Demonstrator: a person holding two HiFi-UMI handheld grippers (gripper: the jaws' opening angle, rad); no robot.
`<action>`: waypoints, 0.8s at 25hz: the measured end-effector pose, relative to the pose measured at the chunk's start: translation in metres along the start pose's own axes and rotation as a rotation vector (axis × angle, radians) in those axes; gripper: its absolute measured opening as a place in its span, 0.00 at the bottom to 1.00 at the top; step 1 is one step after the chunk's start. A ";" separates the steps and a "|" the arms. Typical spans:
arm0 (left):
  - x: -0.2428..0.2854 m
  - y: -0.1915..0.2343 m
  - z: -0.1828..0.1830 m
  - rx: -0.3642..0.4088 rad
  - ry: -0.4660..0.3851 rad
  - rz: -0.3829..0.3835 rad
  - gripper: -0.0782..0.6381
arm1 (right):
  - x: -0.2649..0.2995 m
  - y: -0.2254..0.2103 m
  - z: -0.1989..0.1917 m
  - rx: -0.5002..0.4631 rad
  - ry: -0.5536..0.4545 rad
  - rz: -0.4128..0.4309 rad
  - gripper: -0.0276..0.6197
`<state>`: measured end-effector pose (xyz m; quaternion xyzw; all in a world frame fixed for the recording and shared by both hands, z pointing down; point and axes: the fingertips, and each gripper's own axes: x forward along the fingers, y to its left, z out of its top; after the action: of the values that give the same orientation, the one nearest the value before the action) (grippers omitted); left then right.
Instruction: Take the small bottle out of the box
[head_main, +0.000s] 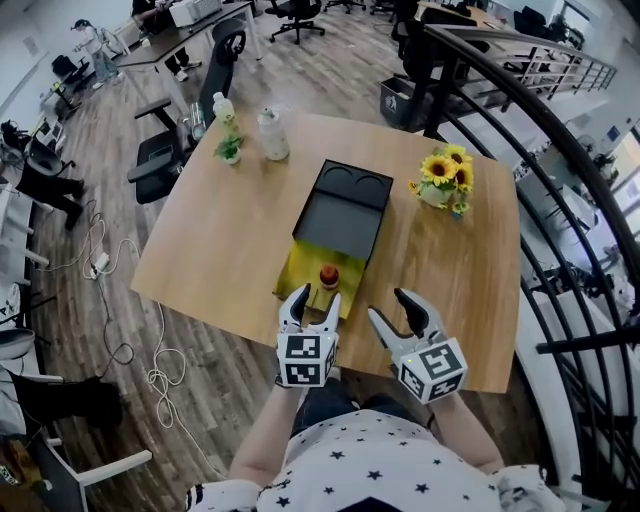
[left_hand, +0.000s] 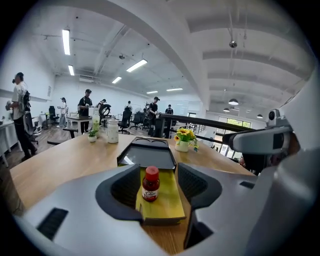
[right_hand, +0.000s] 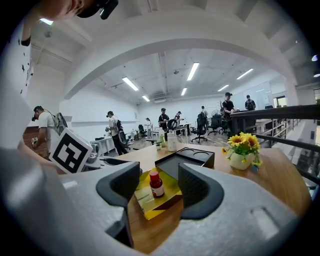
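Note:
A small bottle (head_main: 329, 275) with a red cap and dark contents stands upright on the yellow tray (head_main: 298, 268). The tray is slid out of the black box (head_main: 340, 222) towards the table's near edge. My left gripper (head_main: 315, 297) is open at the tray's near end, and the bottle stands just beyond its fingertips, untouched. In the left gripper view the bottle (left_hand: 150, 183) shows in the gap between the jaws. My right gripper (head_main: 390, 306) is open to the right of the tray, over bare table. The right gripper view shows the bottle (right_hand: 156, 184) ahead on the tray (right_hand: 170, 199).
A vase of sunflowers (head_main: 443, 180) stands right of the box. At the table's far left are a white jug (head_main: 272, 135), a small potted plant (head_main: 229, 148) and a spray bottle (head_main: 222, 107). A black railing (head_main: 560, 200) runs along the right. Office chairs (head_main: 160, 150) stand at the left.

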<state>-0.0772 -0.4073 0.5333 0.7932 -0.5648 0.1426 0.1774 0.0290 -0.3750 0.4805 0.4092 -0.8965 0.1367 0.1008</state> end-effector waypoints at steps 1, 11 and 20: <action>0.006 0.001 -0.001 0.003 0.010 -0.004 0.41 | 0.003 -0.002 0.001 0.002 0.001 -0.001 0.39; 0.053 0.011 -0.015 0.034 0.105 -0.034 0.41 | 0.030 -0.023 0.008 0.022 0.021 -0.030 0.39; 0.078 0.019 -0.030 0.055 0.179 -0.048 0.39 | 0.048 -0.034 0.011 0.036 0.037 -0.046 0.39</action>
<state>-0.0707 -0.4652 0.5961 0.7953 -0.5233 0.2241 0.2084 0.0232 -0.4336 0.4894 0.4288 -0.8823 0.1580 0.1130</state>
